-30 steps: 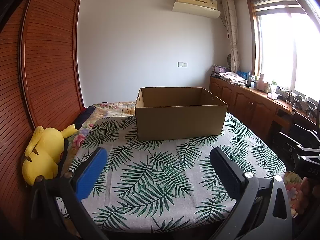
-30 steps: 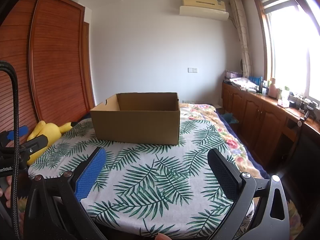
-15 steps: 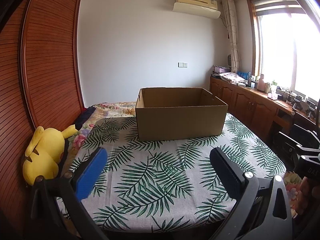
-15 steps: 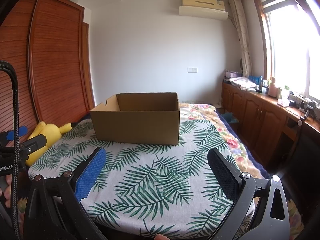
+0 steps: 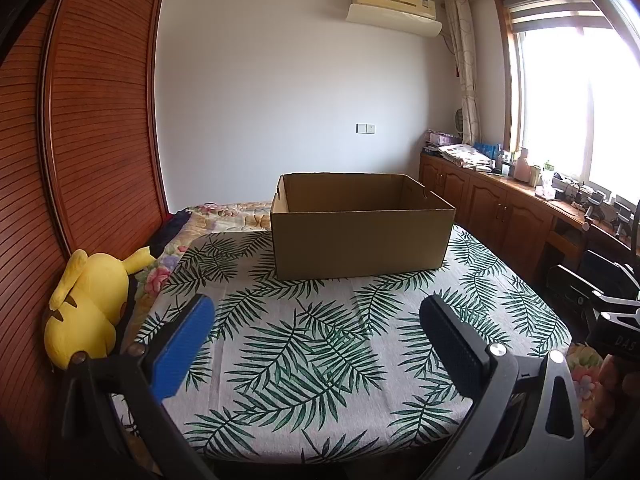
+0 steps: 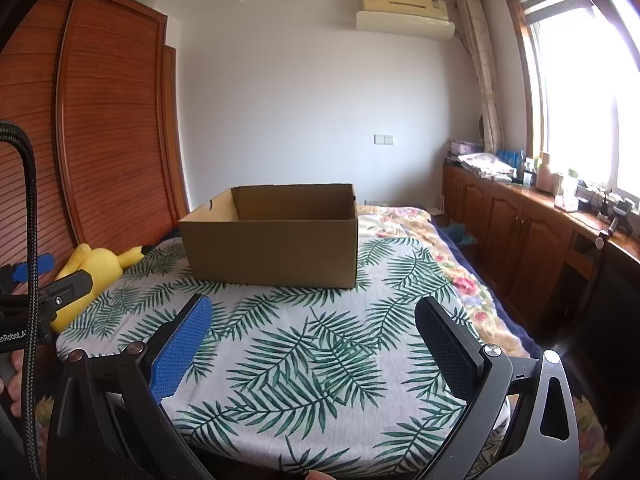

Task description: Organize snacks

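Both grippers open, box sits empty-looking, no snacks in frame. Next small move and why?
Probably pan or pull back to find the snacks. Left gripper and right gripper are both open, holding nothing, above the palm-leaf tablecloth, which carries only the open brown cardboard box. No snack shows in either view, so nothing can be grasped yet.

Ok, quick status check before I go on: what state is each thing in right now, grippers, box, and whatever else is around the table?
left gripper: open, holding nothing, above the cloth.
right gripper: open, holding nothing.
cardboard box: upright on the table, top open; inside floor hidden, so contents cannot be told.
leaf-print tablecloth: spread flat, no snacks visible on it.
yellow plush toy: lying beside the table against the wardrobe.
wardrobe doors: shut.
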`<state>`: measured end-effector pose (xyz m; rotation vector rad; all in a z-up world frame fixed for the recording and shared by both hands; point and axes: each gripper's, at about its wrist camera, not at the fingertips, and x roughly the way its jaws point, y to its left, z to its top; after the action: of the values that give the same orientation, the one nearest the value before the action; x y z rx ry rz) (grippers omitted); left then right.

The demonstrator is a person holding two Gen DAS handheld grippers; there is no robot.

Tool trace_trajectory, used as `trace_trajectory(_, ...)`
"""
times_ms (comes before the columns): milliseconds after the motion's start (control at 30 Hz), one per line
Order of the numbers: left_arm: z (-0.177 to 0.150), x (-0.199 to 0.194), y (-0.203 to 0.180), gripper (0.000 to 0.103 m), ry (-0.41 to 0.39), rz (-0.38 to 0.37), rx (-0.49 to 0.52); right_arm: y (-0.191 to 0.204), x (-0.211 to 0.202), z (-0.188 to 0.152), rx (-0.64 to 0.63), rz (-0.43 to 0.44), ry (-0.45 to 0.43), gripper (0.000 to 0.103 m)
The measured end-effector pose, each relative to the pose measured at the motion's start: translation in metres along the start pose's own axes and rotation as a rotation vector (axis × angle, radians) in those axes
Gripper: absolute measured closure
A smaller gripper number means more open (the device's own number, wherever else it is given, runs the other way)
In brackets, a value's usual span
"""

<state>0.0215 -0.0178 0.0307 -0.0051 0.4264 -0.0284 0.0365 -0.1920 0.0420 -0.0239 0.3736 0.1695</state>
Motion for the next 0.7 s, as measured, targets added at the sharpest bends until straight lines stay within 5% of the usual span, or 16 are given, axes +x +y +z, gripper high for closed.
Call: trace_trajectory(700, -0.0029, 0.0009, -0.0012, 0.000, 0.003, -0.003, 0.002, 0.0002, -0.0028, -0.0019, 0.001, -0.003, -0.004, 0.000)
